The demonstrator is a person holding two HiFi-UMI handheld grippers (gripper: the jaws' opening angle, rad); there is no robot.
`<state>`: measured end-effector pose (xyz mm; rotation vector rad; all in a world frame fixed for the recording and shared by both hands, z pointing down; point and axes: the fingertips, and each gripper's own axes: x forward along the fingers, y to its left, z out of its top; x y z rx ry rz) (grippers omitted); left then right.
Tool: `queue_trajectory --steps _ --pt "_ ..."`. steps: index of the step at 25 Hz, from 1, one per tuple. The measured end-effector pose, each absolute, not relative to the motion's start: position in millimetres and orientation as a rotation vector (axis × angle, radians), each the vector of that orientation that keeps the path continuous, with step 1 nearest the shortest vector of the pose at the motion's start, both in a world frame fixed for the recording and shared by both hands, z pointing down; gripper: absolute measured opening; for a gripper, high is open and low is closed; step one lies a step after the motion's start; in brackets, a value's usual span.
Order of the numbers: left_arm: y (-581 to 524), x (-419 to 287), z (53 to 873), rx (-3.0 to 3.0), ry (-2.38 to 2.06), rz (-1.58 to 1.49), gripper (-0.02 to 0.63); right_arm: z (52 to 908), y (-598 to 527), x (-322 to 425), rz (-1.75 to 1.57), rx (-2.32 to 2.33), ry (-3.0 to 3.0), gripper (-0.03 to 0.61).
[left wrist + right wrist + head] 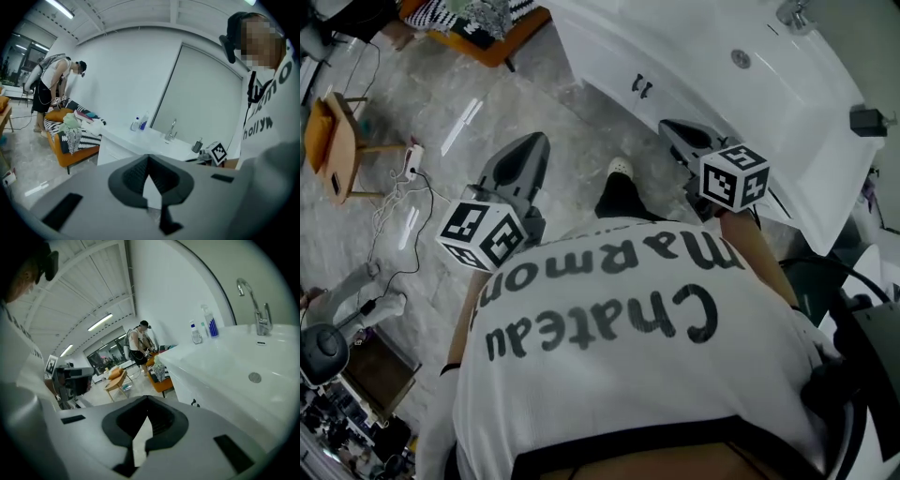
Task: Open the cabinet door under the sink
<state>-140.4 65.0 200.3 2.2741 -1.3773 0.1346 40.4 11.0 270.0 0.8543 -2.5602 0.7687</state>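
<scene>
The white cabinet door (614,67) under the sink is set in the front of the long white vanity. It is marked by two small dark pull handles (642,87) close side by side. As far as I can tell they are short and run up and down the door face. Above them is the white basin (769,80) with its chrome faucet (794,14).

The right gripper (670,127) is plainly the nearer one. Its jaws are pressed together with nothing in them. The handles lie just ahead of its tips, slightly to the right of the line it points along, and not touching.

The left gripper (534,141), jaws likewise pressed tight and empty, hangs over the grey marble floor (572,159), well off to the side. I'd judge the right jaws must spread before taking a pull.
</scene>
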Motion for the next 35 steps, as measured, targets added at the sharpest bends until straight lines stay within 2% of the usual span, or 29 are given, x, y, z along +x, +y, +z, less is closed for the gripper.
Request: queue_trajectory --steps 7,19,25,28,35 --pt "-15 -117 221 2.535 -1.166 0.206 0.008 306 -38 29 0.764 0.873 -2.499 0.005" --pt "-91 -83 288 2.530 -0.808 0.460 0.008 348 -70 10 0.845 0.937 -2.362 0.005" --pt "-109 -64 309 2.515 -0.460 0.499 0.008 367 -88 15 1.069 1.281 -2.265 0.005" --pt "-117 -64 320 2.519 -0.296 0.515 0.008 384 -91 13 1.080 1.384 -2.262 0.005" --pt "-118 -77 356 2.616 -0.088 0.754 0.008 411 -85 31 1.155 1.639 -2.127 0.005"
